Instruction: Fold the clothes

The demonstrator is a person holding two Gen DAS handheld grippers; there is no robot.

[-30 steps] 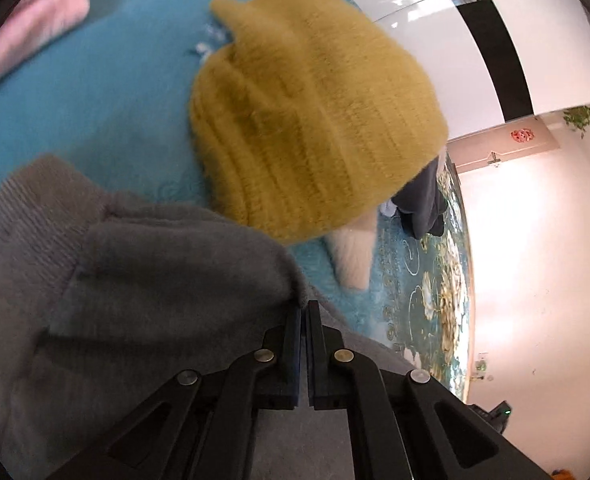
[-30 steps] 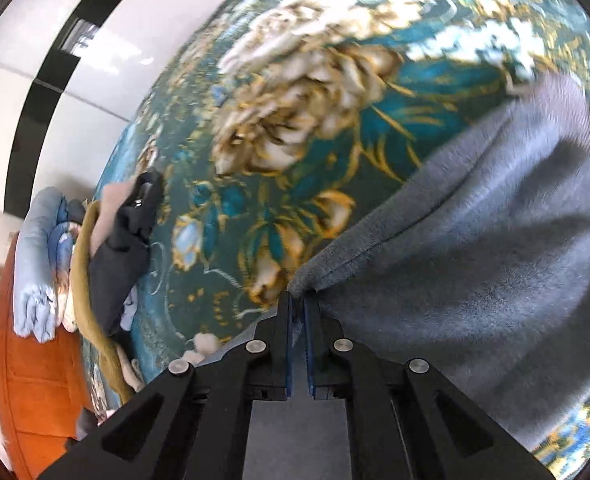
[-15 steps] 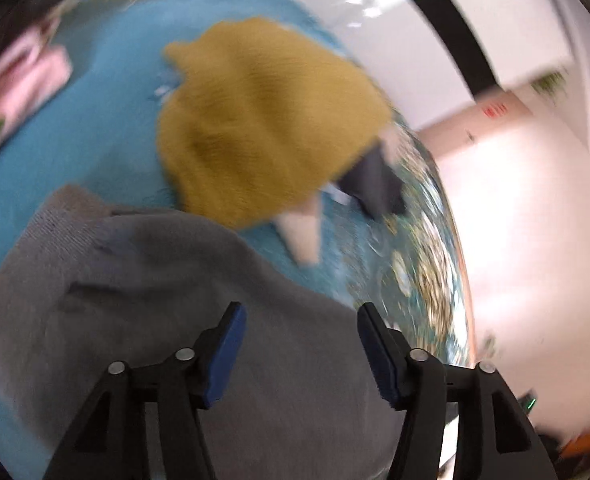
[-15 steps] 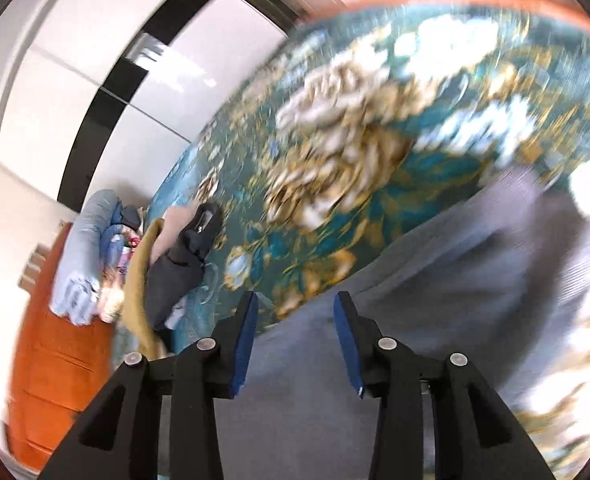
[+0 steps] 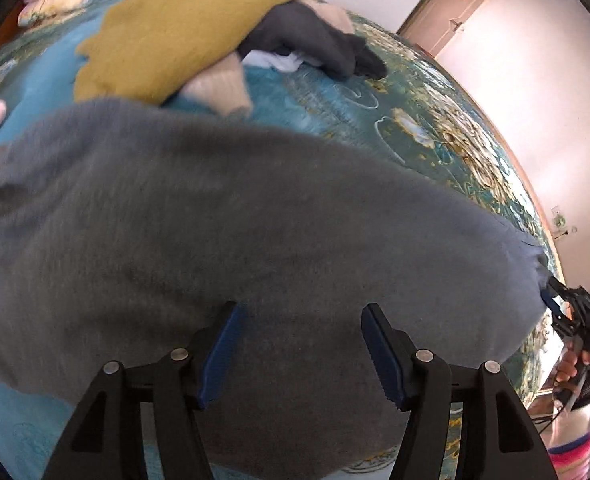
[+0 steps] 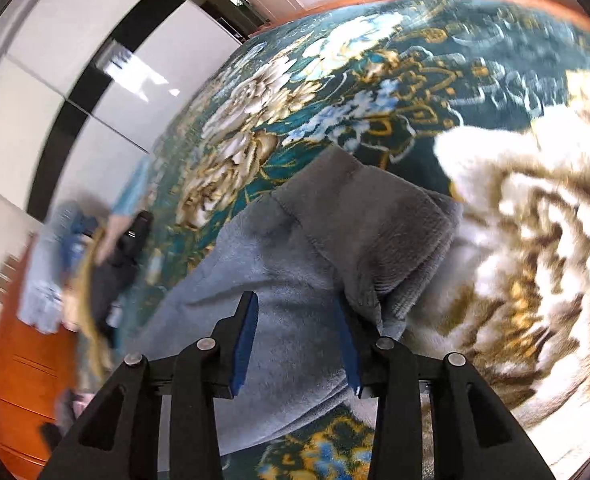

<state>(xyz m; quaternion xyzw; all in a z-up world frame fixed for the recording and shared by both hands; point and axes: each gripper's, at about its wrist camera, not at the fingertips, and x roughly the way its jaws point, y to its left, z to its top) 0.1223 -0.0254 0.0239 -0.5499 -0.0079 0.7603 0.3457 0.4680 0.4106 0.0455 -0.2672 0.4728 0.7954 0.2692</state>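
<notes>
On the floral bedspread (image 6: 375, 64) my left gripper (image 5: 301, 344) and right gripper (image 6: 295, 338) hung released above the grey sweater (image 5: 235, 240), laid flat for folding.

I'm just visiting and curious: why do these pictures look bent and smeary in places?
Both views: fisheye lenses bulge the bedspread and darken corners. Left wrist view: grey sweater softly blurred, wall washed out. Right wrist view: left and right edges smeared; clothes pile indistinct.

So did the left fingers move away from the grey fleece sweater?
Yes. The left gripper let go, its fingers now apart, and backed off: the mustard knitted sweater sits farther up the left wrist view, more grey fleece sweater showing.
</notes>
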